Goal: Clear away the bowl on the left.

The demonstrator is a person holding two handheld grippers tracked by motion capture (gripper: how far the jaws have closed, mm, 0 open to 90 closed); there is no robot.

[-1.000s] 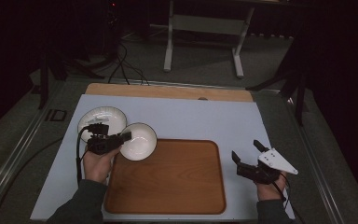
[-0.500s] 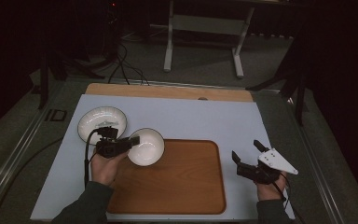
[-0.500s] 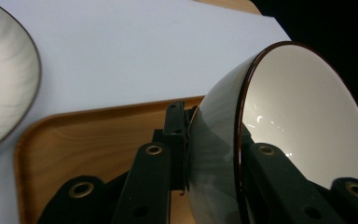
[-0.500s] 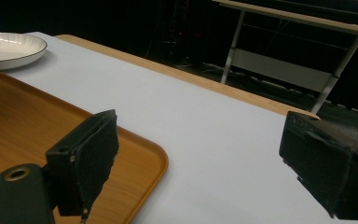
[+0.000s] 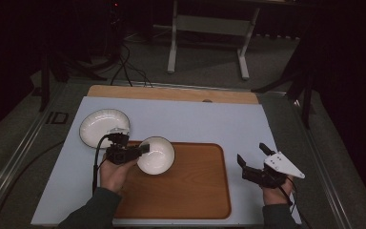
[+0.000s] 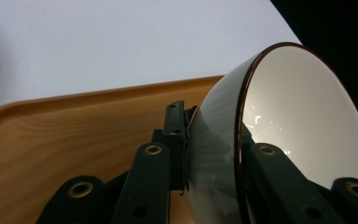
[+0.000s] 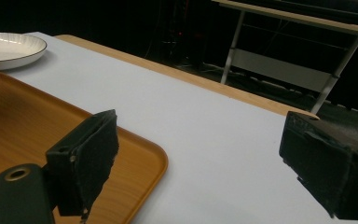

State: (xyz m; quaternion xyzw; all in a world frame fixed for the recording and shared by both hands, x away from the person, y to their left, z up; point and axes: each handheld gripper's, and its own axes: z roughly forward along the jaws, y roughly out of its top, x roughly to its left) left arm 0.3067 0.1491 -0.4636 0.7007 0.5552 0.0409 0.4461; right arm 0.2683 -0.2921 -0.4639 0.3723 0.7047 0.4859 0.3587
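A white bowl (image 5: 156,155) with a dark rim hangs tilted over the far left corner of the wooden tray (image 5: 186,191). My left gripper (image 5: 145,149) is shut on its near-left rim. In the left gripper view one jaw lies against the bowl's (image 6: 298,116) grey outer wall and the other inside it, with the tray (image 6: 74,140) below. My right gripper (image 5: 251,152) stands open to the right of the tray, with nothing between its pads (image 7: 88,154).
A white plate (image 5: 104,127) lies on the pale mat (image 5: 195,119) just beyond the tray's left corner, and shows at the far left in the right gripper view (image 7: 9,46). A wooden table edge (image 5: 171,93) runs along the back. A metal stand (image 5: 209,28) is on the floor beyond.
My left gripper has carried the bowl rightward and toward the person, away from the plate and over the tray's corner. The right gripper has kept still.
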